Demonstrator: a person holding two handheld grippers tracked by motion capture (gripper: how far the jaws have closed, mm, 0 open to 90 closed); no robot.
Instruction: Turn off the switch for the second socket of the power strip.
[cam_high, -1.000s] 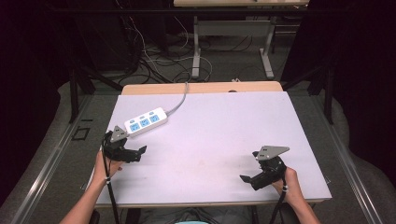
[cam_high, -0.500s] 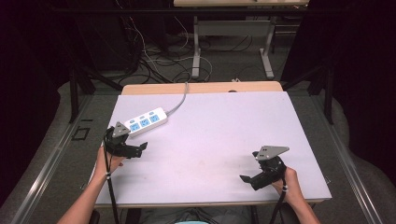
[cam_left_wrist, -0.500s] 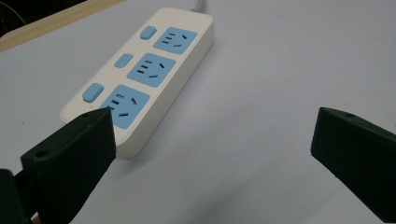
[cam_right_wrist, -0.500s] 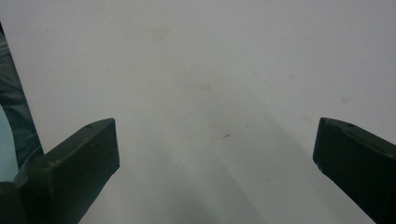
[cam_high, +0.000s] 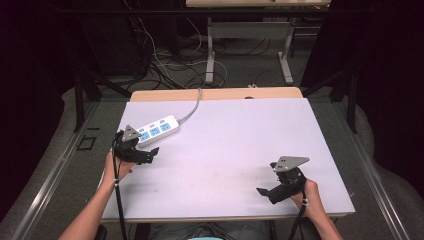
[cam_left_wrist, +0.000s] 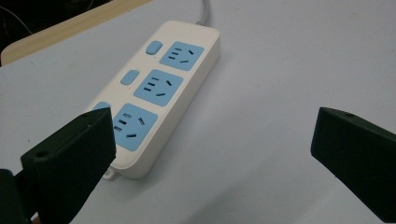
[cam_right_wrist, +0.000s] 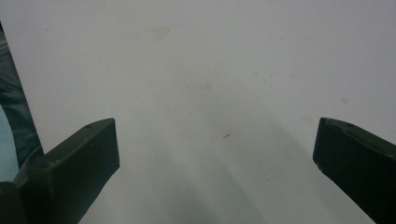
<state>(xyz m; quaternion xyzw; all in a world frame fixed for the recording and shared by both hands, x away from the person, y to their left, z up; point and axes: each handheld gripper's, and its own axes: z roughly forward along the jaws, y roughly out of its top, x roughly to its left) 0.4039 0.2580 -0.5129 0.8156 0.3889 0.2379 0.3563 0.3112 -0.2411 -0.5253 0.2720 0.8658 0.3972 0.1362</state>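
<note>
Left gripper (cam_high: 150, 152) sits at the table's (cam_high: 230, 145) left edge, jaws spread wide, nothing between them. Power strip (cam_high: 156, 129) lies flat just beyond it, near the far-left corner, white with three blue sockets (cam_left_wrist: 152, 86) and their switches; its cable (cam_high: 192, 107) runs off the far edge. In the left gripper view the strip's near end is just past the left jaw, not touching. Right gripper (cam_high: 262, 191) rests near the front-right corner, well apart from the strip, jaws also spread, over bare tabletop.
</note>
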